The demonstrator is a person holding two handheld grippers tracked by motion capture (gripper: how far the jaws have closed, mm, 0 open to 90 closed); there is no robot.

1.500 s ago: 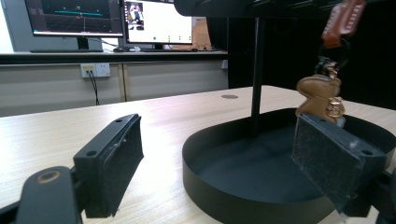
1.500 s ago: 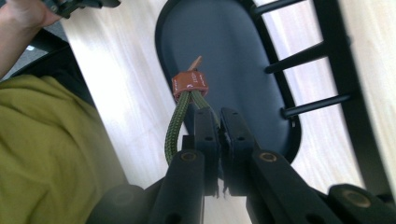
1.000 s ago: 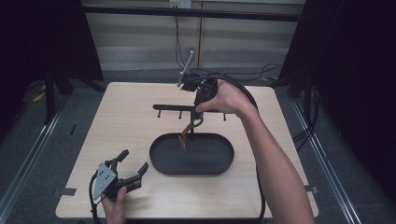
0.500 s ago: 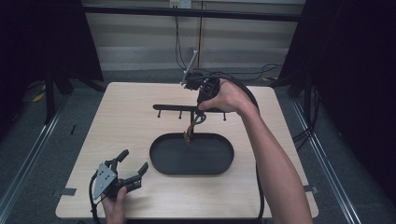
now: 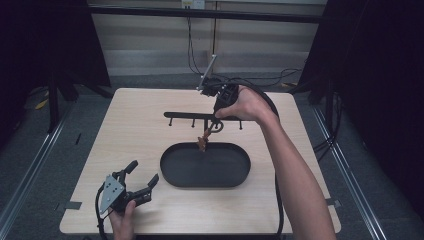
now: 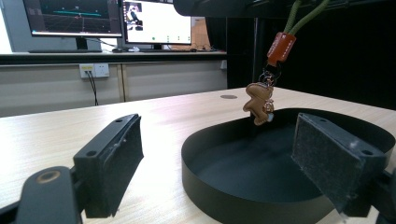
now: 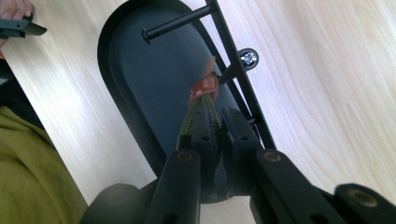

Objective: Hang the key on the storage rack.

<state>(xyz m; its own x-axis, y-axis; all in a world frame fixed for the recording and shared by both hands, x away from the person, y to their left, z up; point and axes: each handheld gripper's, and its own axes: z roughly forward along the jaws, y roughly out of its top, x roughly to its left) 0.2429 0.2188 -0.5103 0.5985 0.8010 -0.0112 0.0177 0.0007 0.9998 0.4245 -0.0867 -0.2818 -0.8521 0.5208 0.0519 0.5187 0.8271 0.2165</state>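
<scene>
Pale wooden counter (image 5: 125, 130) carrying a black oval tray (image 5: 172, 172) and a black peg rack (image 5: 187, 115). Right hand-held gripper (image 7: 212, 122), jaws clamped on the olive cord, suspends a brown figurine keychain (image 6: 259, 102) above the tray's far rim. Likely step: hanging; next, loop onto a peg. Left hand-held gripper (image 5: 142, 181) rests apart, empty.

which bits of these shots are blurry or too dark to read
High view: the table is evenly lit, the room around it nearly black. Left gripper view: the near jaws are soft, the hanging keychain fairly sharp. Right gripper view: the jaws shut on the green cord are dark and blurred, and the orange tag is soft.
</scene>
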